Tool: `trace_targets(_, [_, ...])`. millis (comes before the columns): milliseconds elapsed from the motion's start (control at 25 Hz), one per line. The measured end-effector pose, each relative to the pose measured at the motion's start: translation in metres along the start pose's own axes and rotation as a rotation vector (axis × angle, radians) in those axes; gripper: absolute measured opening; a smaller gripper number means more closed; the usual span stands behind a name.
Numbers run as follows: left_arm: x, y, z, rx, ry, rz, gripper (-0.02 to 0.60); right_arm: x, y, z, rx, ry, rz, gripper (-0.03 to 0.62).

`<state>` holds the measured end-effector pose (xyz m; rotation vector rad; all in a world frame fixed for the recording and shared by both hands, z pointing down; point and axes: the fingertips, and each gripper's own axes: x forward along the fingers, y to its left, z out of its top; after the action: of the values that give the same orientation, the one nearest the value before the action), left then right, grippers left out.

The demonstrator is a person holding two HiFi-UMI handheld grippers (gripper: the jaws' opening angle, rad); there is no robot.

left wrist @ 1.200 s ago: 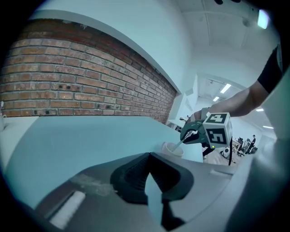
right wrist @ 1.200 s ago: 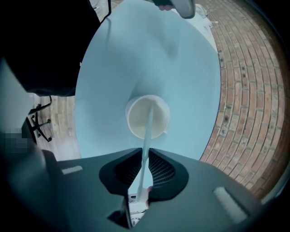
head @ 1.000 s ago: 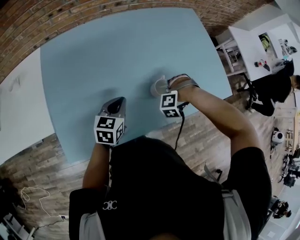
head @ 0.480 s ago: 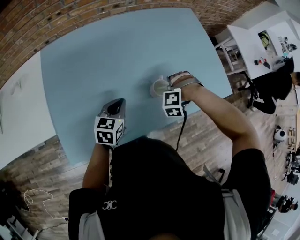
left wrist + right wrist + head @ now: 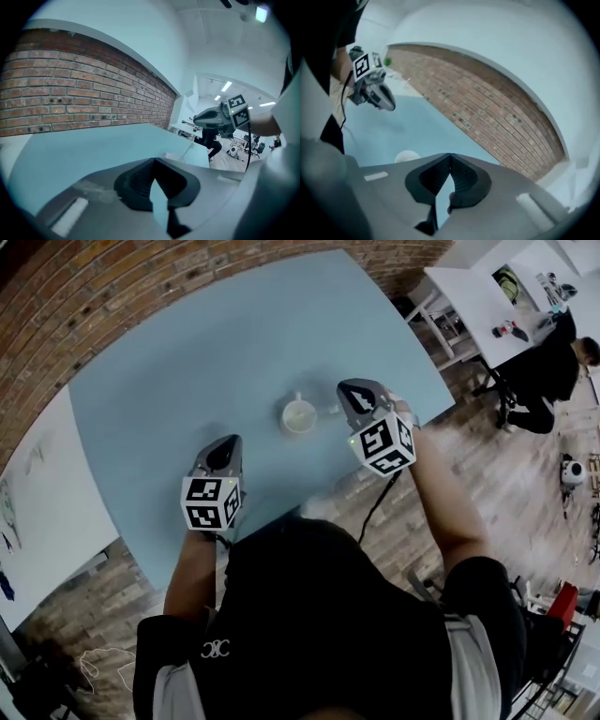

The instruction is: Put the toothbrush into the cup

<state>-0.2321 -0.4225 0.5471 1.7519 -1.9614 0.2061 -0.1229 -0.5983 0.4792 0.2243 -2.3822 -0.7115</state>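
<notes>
Just left of the right gripper [image 5: 450, 158], the cup [image 5: 299, 415] stands on the table [image 5: 187, 362]. We judge the thin stem leaning from it to be the toothbrush [image 5: 189, 149], already delivered. The right jaws have just closed on nothing and sit clear of the rim, likely to avoid upsetting it. The left gripper [image 5: 153, 161] is clenched empty and idles beside.

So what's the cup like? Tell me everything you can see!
The cup is small, round and whitish, maybe ceramic. It stands upright, mouth open to the top, on the light blue table, near the person's side. What looks like a little handle sticks out at its far side. A thin pale thing pokes out to its right, probably the toothbrush, too small to be sure.
</notes>
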Motion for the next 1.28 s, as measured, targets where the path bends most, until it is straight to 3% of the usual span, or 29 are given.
trace_targets(240, [0.007,-0.002,0.009,-0.006,-0.023,0.009,0.008,-0.039,-0.036,-0.02,0.425,-0.2,-0.254,0.009])
trace_targets(480, [0.013,-0.012,0.029,0.064,-0.047,0.009,0.008,-0.088,-0.055,-0.067,0.925,-0.389,-0.401,0.009])
trace_targets(560, [0.017,-0.014,0.031,0.08,-0.04,0.008,0.008,-0.1,-0.055,-0.082,1.013,-0.415,-0.443,0.009])
trace_targets(680, [0.019,-0.011,0.032,0.075,-0.035,0.005,0.008,-0.104,-0.047,-0.091,1.048,-0.396,-0.462,0.009])
trace_targets(960, [0.03,0.01,0.027,0.042,-0.015,-0.02,0.008,-0.09,-0.026,-0.075,1.0,-0.349,-0.464,0.009])
trace_targets(1080, [0.037,0.017,0.02,0.059,0.003,-0.048,0.008,-0.085,-0.015,-0.065,0.968,-0.332,-0.498,0.009])
trace_targets(1280, [0.049,0.021,0.004,0.023,0.032,-0.118,0.008,-0.087,0.006,-0.055,0.965,-0.289,-0.549,0.009])
